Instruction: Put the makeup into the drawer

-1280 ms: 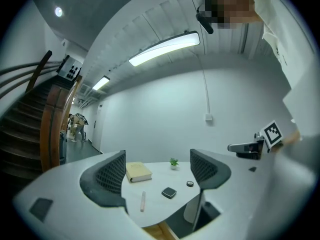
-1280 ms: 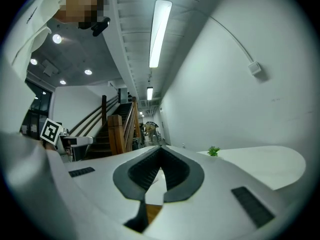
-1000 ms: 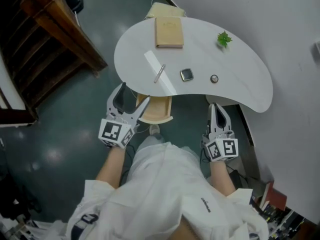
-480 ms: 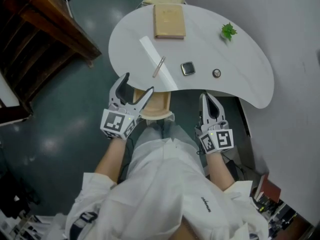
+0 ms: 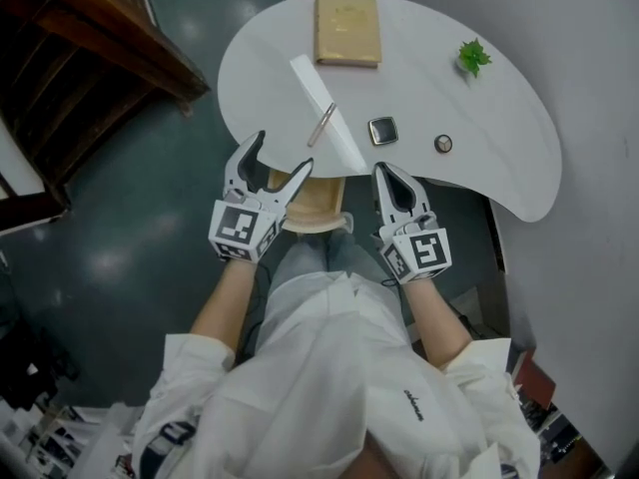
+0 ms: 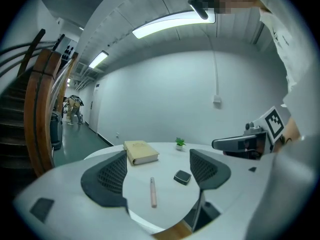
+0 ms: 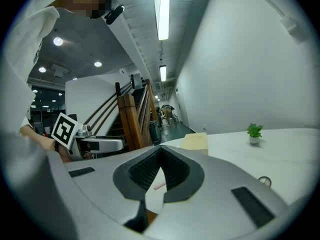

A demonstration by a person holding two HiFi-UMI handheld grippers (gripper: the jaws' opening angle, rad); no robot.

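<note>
The left tool (image 5: pixel 282 158) hovers at the near edge of the bench (image 5: pixel 499 158) with its jaws wide apart and nothing between them. Just beyond it, slightly to the right, lies the makeup stick (image 5: pixel 320 125). Its long axis runs near to far with a slight lean right, almost in line with the way the tool points. In the left gripper view the stick (image 6: pixel 153 192) sits framed in the gap between the jaws, so this tool is the nearer one for it. The open wooden drawer (image 5: pixel 312 206) is directly below, under the bench's near edge.

The right tool (image 5: pixel 385 171) has its jaws pressed together and holds nothing. The dark compact (image 5: pixel 381 130) lies just beyond its tip, and a small round piece (image 5: pixel 443 144) lies farther right.

Compared with a second ago, both tools have come up to the bench edge. The right one has also swung left, from below the bench's right end.
</note>
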